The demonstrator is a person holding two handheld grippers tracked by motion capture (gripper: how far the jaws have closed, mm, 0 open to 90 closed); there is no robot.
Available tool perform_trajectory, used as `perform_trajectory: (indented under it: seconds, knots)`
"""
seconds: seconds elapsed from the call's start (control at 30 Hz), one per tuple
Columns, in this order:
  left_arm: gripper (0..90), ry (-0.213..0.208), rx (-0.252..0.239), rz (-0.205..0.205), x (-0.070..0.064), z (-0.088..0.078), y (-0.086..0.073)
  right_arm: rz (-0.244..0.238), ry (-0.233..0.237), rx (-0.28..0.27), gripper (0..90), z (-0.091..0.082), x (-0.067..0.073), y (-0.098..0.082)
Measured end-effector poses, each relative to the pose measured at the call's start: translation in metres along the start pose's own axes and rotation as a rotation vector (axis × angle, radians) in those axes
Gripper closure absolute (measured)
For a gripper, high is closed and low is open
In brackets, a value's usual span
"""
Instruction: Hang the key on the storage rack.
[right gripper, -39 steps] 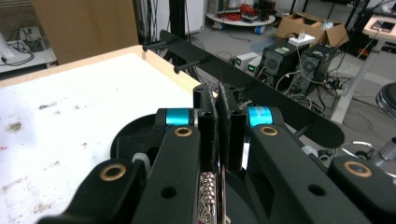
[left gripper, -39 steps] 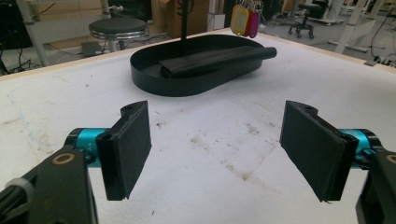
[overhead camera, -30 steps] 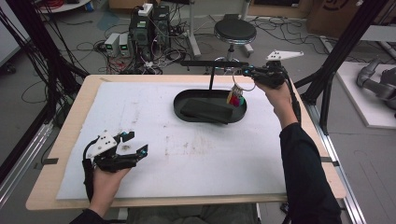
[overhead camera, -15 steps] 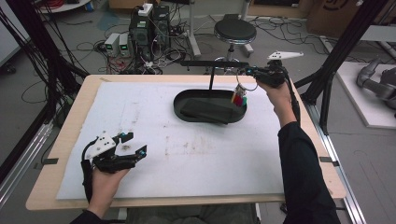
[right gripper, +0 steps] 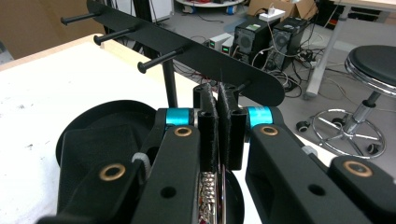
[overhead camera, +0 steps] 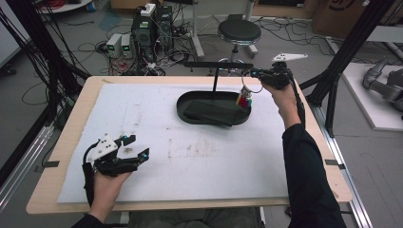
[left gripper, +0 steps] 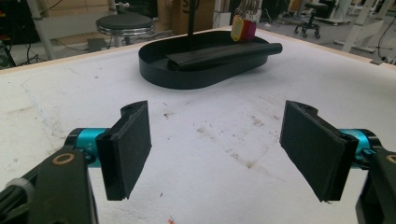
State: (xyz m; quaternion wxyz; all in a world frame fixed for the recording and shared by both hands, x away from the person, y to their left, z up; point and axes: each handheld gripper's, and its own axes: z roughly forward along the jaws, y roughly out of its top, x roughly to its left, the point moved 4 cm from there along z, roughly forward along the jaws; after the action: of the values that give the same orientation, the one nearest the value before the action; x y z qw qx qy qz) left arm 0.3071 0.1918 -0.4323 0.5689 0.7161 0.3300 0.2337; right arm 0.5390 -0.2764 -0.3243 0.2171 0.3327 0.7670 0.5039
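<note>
A key ring with red, yellow and purple tags (overhead camera: 244, 100) hangs from my right gripper (overhead camera: 253, 73), whose jaws are shut on the ring. It dangles over the right end of a black oval tray (overhead camera: 179, 105). A black rack bar with pegs (overhead camera: 218, 64) stands on a post rising from that tray. In the right gripper view my right gripper (right gripper: 219, 100) sits just before the rack bar (right gripper: 196, 53), with the ring's chain (right gripper: 208, 191) below the pads. My left gripper (overhead camera: 138, 145) rests open on the white mat at the front left, nothing between its jaws (left gripper: 219, 154).
A flat black piece (left gripper: 219, 53) lies inside the tray (left gripper: 159, 77). The tags (left gripper: 243, 29) hang at its far end. A white mat (overhead camera: 190, 156) covers the wooden table. A stool (overhead camera: 239, 32) and computers (overhead camera: 149, 26) stand on the floor beyond.
My right gripper has drifted slightly right and up with the key ring, which swings a little. The left gripper has stayed put.
</note>
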Motion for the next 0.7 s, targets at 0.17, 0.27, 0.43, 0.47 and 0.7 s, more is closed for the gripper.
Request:
perform_trajectory:
  seconds: [0.17,0.27,0.43,0.47,0.7]
  knots:
    - [24.7,-0.003,-0.003,-0.001,-0.001,0.001,0.0,-0.013,-0.023,0.012,87.0,0.002,0.002,0.0]
    - [24.7,-0.005,-0.002,-0.002,0.0,0.0,0.0,-0.019,-0.043,0.017,84.6,0.002,0.002,0.0]
    - [24.7,-0.008,-0.002,0.0,0.0,0.002,0.001,-0.022,-0.098,0.013,81.8,-0.004,0.0,0.002]
    - [24.7,-0.011,-0.001,0.0,-0.001,0.003,0.001,-0.02,-0.105,0.014,80.7,-0.005,-0.001,0.002]
    - [24.7,-0.021,-0.001,0.001,0.001,0.01,0.005,-0.016,-0.124,-0.003,65.0,-0.026,0.007,0.008]
